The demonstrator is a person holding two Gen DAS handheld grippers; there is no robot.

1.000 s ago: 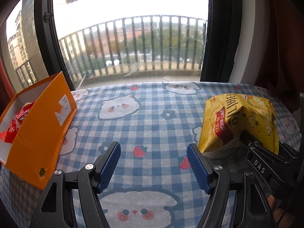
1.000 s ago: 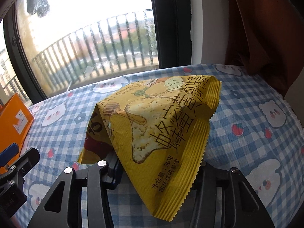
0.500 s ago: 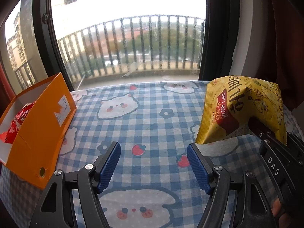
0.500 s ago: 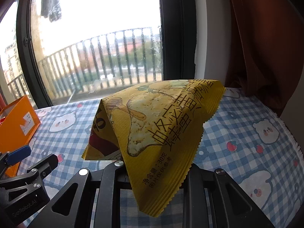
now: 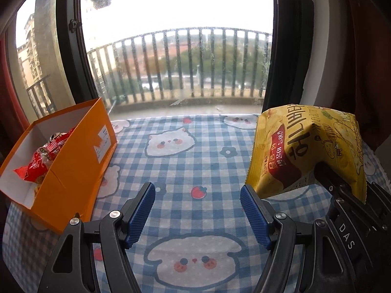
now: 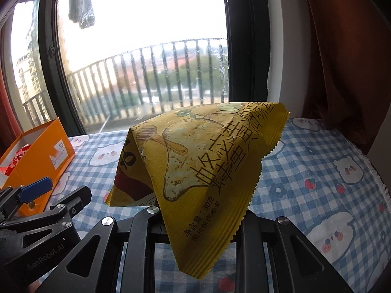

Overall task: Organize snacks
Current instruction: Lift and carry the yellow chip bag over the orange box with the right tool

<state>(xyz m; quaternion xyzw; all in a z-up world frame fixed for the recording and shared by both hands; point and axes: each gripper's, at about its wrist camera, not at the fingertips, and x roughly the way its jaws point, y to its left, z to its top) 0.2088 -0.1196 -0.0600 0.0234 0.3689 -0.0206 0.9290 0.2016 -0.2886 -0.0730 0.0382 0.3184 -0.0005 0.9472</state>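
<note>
My right gripper (image 6: 198, 222) is shut on a yellow snack bag (image 6: 195, 161) and holds it above the blue checked tablecloth (image 6: 317, 161); the bag drapes over the jaws and hides the fingertips. The bag (image 5: 305, 149) also shows at the right of the left wrist view. My left gripper (image 5: 198, 210) is open and empty, low over the cloth (image 5: 195, 151). An open orange box (image 5: 61, 161) stands at the left with a red snack packet (image 5: 44, 156) inside. The box (image 6: 36, 156) also shows at the left of the right wrist view.
A large window with a black frame (image 5: 70, 48) and balcony railing lies behind the table. A brown curtain (image 6: 342, 61) hangs at the right. The cloth's fringed edge (image 6: 376, 180) runs along the right side.
My right gripper has lifted the yellow bag off the cloth and carried it upward. The left gripper has stayed open and nearly still.
</note>
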